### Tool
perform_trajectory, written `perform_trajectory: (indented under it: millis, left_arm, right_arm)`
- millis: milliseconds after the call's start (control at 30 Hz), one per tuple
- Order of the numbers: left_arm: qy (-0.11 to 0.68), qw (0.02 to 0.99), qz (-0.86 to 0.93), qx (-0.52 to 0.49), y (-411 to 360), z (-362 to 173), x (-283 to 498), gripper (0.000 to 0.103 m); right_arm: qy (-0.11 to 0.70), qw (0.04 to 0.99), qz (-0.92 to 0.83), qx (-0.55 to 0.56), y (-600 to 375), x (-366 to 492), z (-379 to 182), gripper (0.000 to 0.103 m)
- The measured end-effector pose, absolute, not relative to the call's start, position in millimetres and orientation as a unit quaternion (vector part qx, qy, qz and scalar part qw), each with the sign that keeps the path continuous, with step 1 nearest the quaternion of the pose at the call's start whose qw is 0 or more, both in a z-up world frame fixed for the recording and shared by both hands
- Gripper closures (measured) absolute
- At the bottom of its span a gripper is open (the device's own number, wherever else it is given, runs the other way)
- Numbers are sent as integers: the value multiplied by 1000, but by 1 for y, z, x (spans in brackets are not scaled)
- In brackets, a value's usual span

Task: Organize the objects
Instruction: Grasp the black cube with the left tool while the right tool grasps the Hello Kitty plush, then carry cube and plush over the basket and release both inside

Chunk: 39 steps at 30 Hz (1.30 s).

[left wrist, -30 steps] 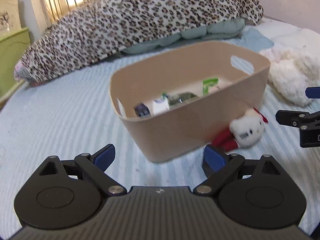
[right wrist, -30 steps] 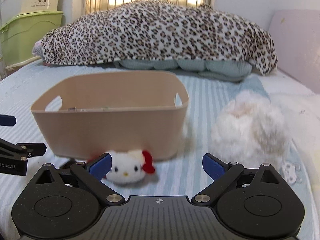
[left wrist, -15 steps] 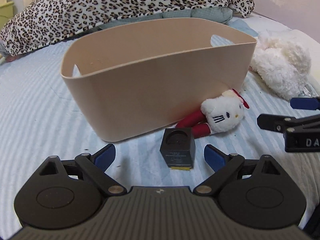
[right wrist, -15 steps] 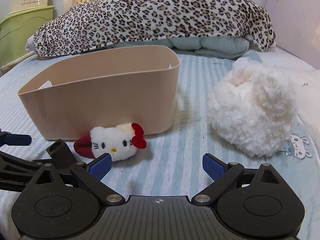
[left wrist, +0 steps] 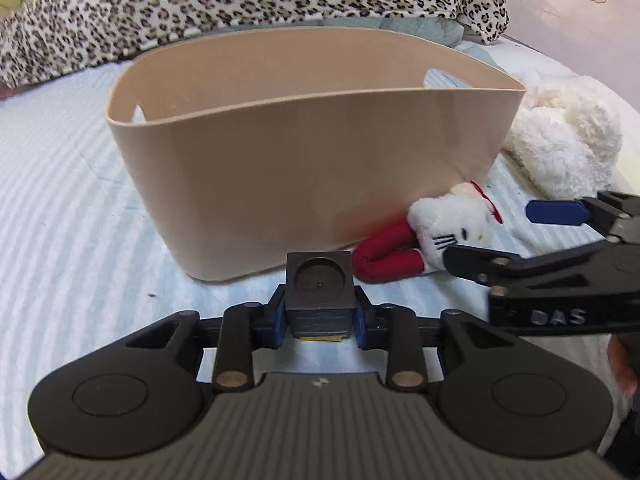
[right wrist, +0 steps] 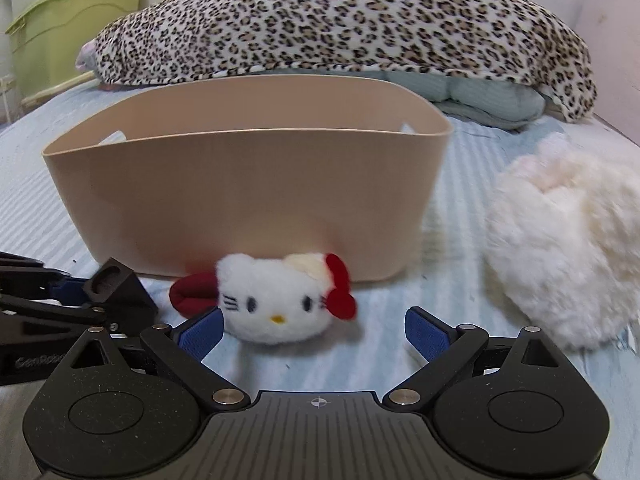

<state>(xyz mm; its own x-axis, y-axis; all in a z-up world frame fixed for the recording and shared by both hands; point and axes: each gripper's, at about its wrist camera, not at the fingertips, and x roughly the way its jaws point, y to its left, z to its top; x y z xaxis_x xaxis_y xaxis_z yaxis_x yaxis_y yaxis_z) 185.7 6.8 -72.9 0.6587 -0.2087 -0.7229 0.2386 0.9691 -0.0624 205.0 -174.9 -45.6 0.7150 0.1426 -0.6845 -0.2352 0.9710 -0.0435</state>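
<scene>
A beige bin (left wrist: 304, 168) stands on the striped bed; it also shows in the right wrist view (right wrist: 240, 200). My left gripper (left wrist: 319, 322) is shut on a small black cube (left wrist: 319, 292) in front of the bin; the cube also shows in the right wrist view (right wrist: 120, 296). A white kitty plush with a red bow (right wrist: 280, 300) lies against the bin's front wall, also seen in the left wrist view (left wrist: 440, 236). My right gripper (right wrist: 314, 334) is open, low on the bed, with the plush's head just ahead of its jaws.
A fluffy white plush (right wrist: 568, 256) lies to the right of the bin. A leopard-print blanket (right wrist: 340, 24) is heaped behind it. A green storage box (right wrist: 60, 28) stands off the bed at the far left.
My left gripper has come down from above the bin and closed on the black cube. My right gripper has moved lower and closer to the kitty plush.
</scene>
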Motion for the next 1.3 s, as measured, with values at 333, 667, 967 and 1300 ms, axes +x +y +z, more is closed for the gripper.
perform_trajectory:
  millis: [333, 667, 967, 1300]
  left_arm:
    - [400, 911, -96, 7, 27, -87, 193, 69]
    - [386, 918, -96, -3, 29, -87, 181, 69]
    - [361, 926, -111, 8, 28, -56, 158, 69]
    - [292, 950, -111, 24, 29, 1, 141, 69]
  right_arm:
    - [366, 922, 126, -33, -156, 224, -73, 21]
    - [347, 928, 129, -25, -164, 208, -65, 48]
    - [305, 943, 132, -32, -173, 170, -26, 48]
    - [248, 960, 129, -5, -197, 155, 20, 48]
